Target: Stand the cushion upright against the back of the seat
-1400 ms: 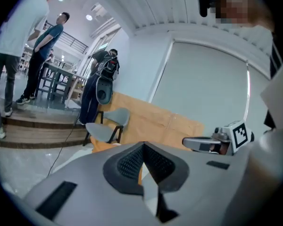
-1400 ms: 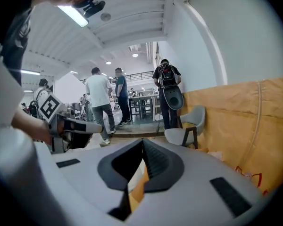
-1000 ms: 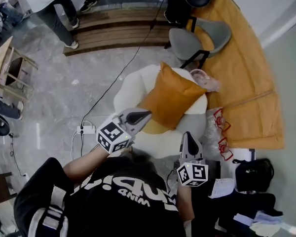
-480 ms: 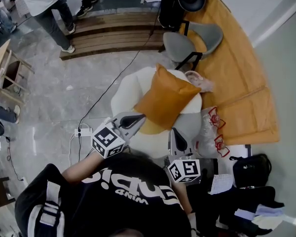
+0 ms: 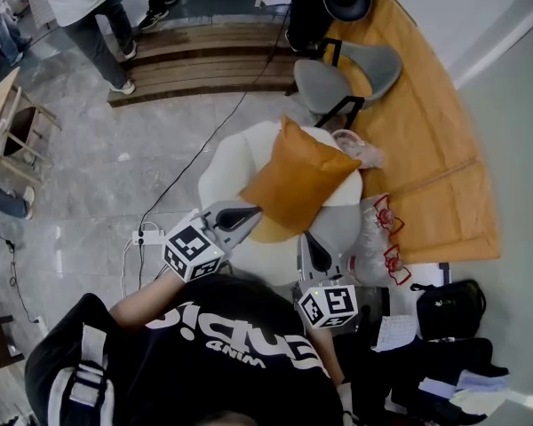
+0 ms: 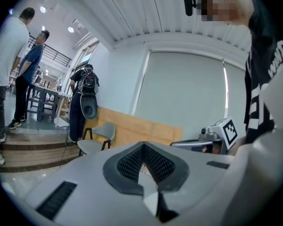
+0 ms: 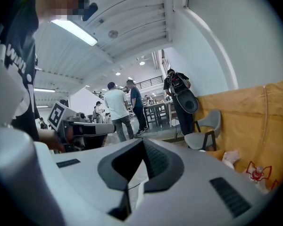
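Note:
In the head view an orange cushion [image 5: 298, 180] stands tilted on one corner on a white round seat [image 5: 226, 162]. Its upper part leans toward the seat's far right rim. My left gripper [image 5: 251, 211] is shut and empty, its tip close to the cushion's lower left edge. My right gripper [image 5: 312, 240] is also shut and empty, just below the cushion's lower right edge. Neither touches the cushion. The left gripper view shows shut jaws [image 6: 142, 166] and the right gripper's marker cube [image 6: 224, 132]. The right gripper view shows shut jaws [image 7: 140, 161]. The cushion is in neither gripper view.
A grey chair [image 5: 338, 78] stands beyond the seat on a tan mat [image 5: 426, 149]. Plastic bags [image 5: 386, 233] and a black bag [image 5: 449, 309] lie to the right. A power strip with cable [image 5: 151, 235] lies left of the seat. People stand by the wooden step [image 5: 204, 60].
The right gripper has drawn left, closer under the cushion's lower edge. The left gripper stays near the cushion's lower left edge, and the cushion has kept its pose.

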Tool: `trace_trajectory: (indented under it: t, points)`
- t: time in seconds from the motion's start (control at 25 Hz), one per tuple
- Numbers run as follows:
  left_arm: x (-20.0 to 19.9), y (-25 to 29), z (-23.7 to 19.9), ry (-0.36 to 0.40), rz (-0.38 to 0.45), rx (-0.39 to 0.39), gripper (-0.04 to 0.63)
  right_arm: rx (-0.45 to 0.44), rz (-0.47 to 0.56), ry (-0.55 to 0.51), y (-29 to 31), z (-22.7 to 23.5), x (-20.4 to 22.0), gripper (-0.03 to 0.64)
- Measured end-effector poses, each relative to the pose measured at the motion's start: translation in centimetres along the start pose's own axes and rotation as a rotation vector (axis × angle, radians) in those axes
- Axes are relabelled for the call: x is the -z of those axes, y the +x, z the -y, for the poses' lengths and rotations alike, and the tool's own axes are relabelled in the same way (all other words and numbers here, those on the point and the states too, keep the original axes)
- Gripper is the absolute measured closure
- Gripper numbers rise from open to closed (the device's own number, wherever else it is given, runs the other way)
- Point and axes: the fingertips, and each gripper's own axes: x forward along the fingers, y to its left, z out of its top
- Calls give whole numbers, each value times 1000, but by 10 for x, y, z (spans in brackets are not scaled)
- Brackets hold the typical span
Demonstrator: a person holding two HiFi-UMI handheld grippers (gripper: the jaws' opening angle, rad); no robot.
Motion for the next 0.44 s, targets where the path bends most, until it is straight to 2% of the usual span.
trace_trajectory:
  t: [0.44]
  points:
    - [2,5,-4,-27,-1,10,588,1,-20,19,3,4,9,595]
